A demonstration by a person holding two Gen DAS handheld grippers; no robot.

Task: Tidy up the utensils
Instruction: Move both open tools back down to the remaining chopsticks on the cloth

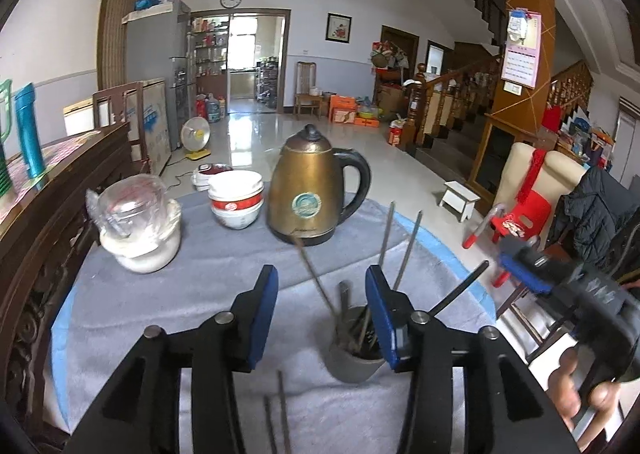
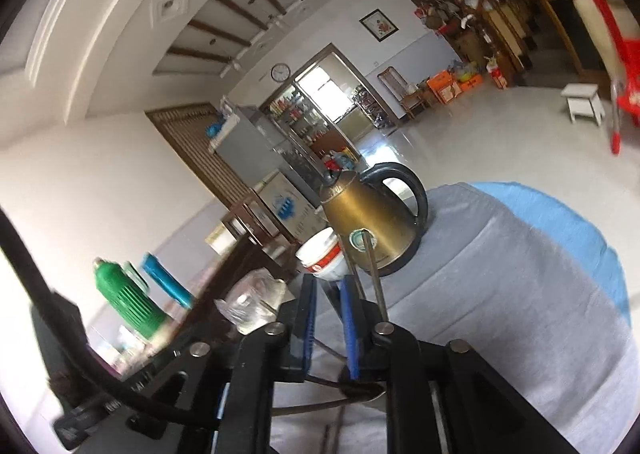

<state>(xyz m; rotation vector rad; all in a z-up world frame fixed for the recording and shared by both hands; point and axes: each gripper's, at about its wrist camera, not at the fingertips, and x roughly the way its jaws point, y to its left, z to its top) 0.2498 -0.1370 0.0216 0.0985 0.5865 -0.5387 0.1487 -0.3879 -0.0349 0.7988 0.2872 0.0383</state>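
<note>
- The left gripper (image 1: 322,314) is held with its blue-padded fingers (image 1: 266,314) released, nothing between them.
- Just ahead and slightly right, a grey metal cup (image 1: 352,358) stands on the grey-clothed bench (image 1: 160,294), holding dark metal chopsticks (image 1: 406,250) upright, leaning outward.
- Two more chopsticks (image 1: 280,414) lie loose below the fingers, pointing away.
- The right gripper (image 2: 330,318) is seen parted, empty.
- A brass-coloured kettle (image 1: 308,194) and stacked white bowls (image 1: 236,198) stand beyond.
</note>
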